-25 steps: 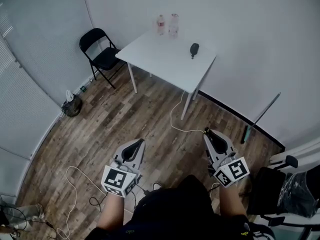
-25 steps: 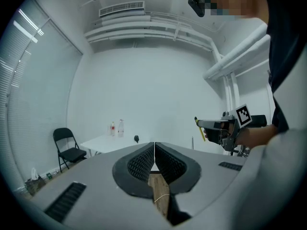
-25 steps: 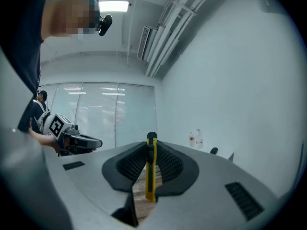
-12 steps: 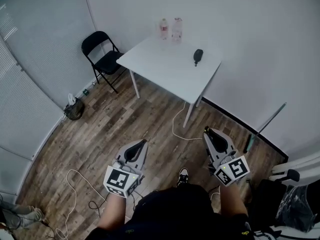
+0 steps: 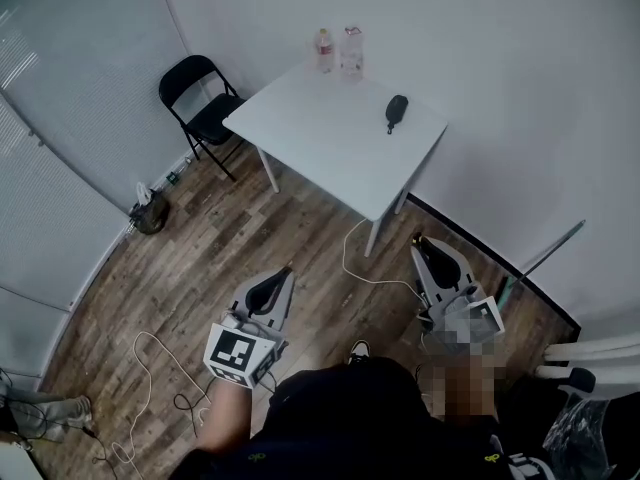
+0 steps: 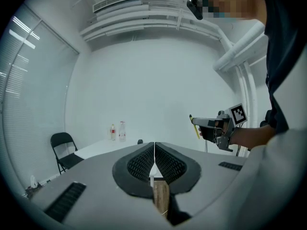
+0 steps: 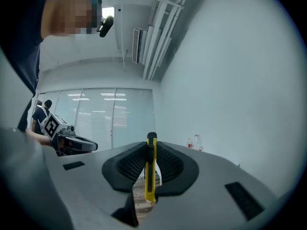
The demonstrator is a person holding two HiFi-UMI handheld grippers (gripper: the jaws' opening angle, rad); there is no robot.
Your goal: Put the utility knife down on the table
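Head view: held the left claw (image 5: 284, 272) and the right claw (image 5: 417, 241) in the air above the wood floor (image 5: 250, 228), both well short of the white worktop (image 5: 330, 138).

Left gripper view: pressed the jaws fully together, with nothing between them.

Right gripper view: clamped the yellow utility knife (image 7: 150, 169) upright between the jaws, its dark end poking above them, nowhere near the worktop.

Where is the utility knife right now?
The utility knife is clamped between the jaws of the right gripper, at the head view's right. It is held over the wooden floor, short of the white table.
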